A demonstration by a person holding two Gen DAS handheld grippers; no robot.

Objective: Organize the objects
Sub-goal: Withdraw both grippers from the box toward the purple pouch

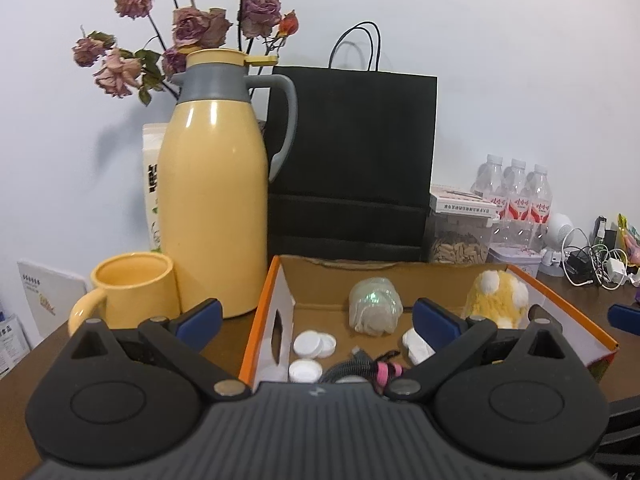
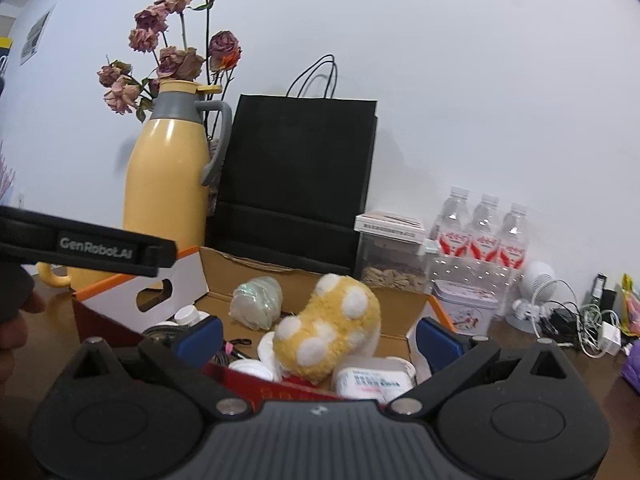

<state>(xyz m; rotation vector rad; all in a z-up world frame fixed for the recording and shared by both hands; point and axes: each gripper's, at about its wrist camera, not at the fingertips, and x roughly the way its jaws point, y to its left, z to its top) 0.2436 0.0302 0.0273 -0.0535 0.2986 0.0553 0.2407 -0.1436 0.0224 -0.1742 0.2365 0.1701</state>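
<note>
Ahead of tongs: box (image 1: 568, 304) is holding plush (image 2: 328, 328).
Left tongs (image 1: 316, 320): gaping wide, gripping nothing.
Right tongs (image 2: 318, 338): gaping wide, gripping nothing.
Risk: snagging box wall while reaching.

Your left wrist camera sat low and close behind the left gripper (image 1: 318, 322), facing the back wall across the open cardboard box (image 1: 262, 304), with the yellow thermos (image 1: 214, 200) looming near on its left. Your right wrist camera looked the same way from farther right and a little farther back, over the right gripper (image 2: 319, 336). Both views shared the box (image 2: 418, 306), thermos (image 2: 166, 196), black paper bag (image 1: 352, 152) and water bottles (image 1: 516, 196).
</note>
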